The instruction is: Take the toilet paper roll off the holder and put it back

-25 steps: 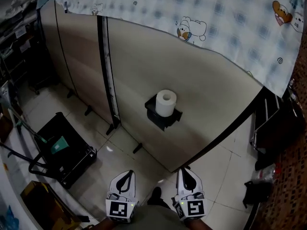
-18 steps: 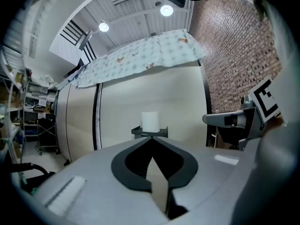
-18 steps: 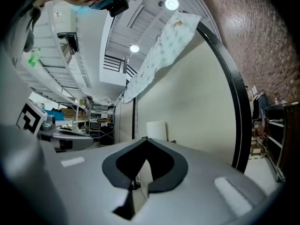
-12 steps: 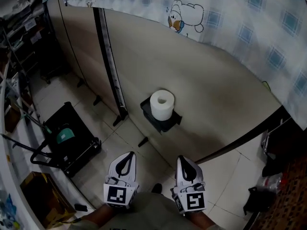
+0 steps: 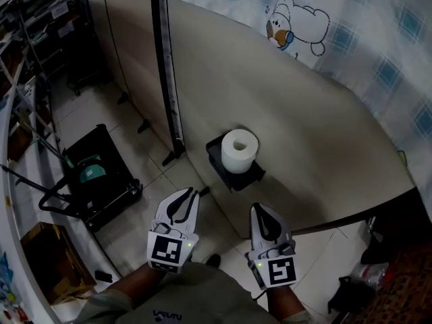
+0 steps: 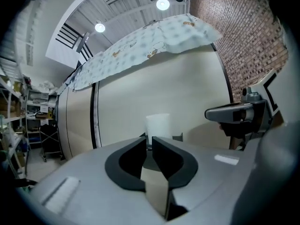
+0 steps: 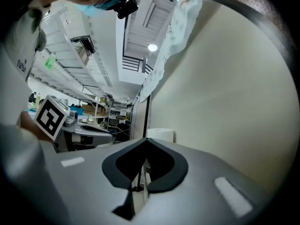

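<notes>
A white toilet paper roll (image 5: 239, 150) stands upright on a black holder (image 5: 234, 169) fixed to a beige partition wall (image 5: 283, 100). Both grippers hang in the air in front of it, apart from it. My left gripper (image 5: 193, 193) is shut and empty, pointing at the roll (image 6: 157, 125) from the lower left. To its right, my right gripper (image 5: 257, 208) is also shut with nothing held; the roll (image 7: 161, 134) peeks just above its jaw tips in the right gripper view. In the left gripper view the right gripper (image 6: 234, 114) shows at the right edge.
A checked cloth with cartoon bears (image 5: 317, 25) hangs over the partition's top. A black cart (image 5: 101, 181) with a teal item stands on the tiled floor at left, with a cardboard box (image 5: 47, 262) nearer me. Shelving (image 5: 27, 52) lines the far left.
Both grippers have moved forward toward the roll and holder, and the head view has shifted closer to the partition. Both stay shut.
</notes>
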A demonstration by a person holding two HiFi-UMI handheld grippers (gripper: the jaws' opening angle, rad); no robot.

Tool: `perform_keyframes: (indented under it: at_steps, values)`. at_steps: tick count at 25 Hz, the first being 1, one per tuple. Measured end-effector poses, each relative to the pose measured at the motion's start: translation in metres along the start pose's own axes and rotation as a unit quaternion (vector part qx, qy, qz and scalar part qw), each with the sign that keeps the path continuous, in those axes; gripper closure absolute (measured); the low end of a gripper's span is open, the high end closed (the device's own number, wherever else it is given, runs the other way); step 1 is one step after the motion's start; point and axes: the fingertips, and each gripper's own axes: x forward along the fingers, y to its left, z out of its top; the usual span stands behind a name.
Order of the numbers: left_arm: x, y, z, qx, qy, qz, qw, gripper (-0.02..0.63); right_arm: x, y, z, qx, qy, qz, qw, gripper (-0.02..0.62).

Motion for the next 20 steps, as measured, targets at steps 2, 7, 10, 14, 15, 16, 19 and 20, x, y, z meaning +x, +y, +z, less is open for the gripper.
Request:
perform_keyframes:
  at_steps: [2,7,10,14,15,16,19,20]
  values:
    - [0.014,0.009,0.005,-0.004,-0.012,-0.006,0.9999,0.601,0.011,-0.002,0.012,-0.018,-0.005,0.006,1.000,0.555]
    - [0.051,0.031,0.019,0.000,-0.028,-0.034,0.9990,0.601,0.042,-0.001,0.040,-0.068,0.007,0.022,0.997,0.506]
    - [0.072,0.040,0.024,0.004,-0.029,-0.056,0.9980,0.601,0.067,0.005,0.048,-0.116,0.043,0.050,0.991,0.446]
    - [0.093,0.054,0.029,-0.003,-0.030,-0.078,0.9965,0.601,0.102,0.011,0.046,-0.183,0.101,0.088,0.974,0.410]
    - [0.098,0.057,0.029,-0.005,-0.031,-0.083,0.9961,0.601,0.109,0.011,0.044,-0.200,0.119,0.099,0.968,0.410]
    - [0.103,0.060,0.030,-0.009,-0.033,-0.087,0.9956,0.601,0.116,0.011,0.040,-0.218,0.140,0.109,0.960,0.405]
    - [0.117,0.067,0.028,-0.020,-0.035,-0.100,0.9941,0.601,0.133,0.008,0.027,-0.267,0.208,0.136,0.931,0.397]
    - [0.121,0.069,0.027,-0.024,-0.034,-0.106,0.9935,0.601,0.137,0.006,0.022,-0.285,0.232,0.144,0.919,0.397]
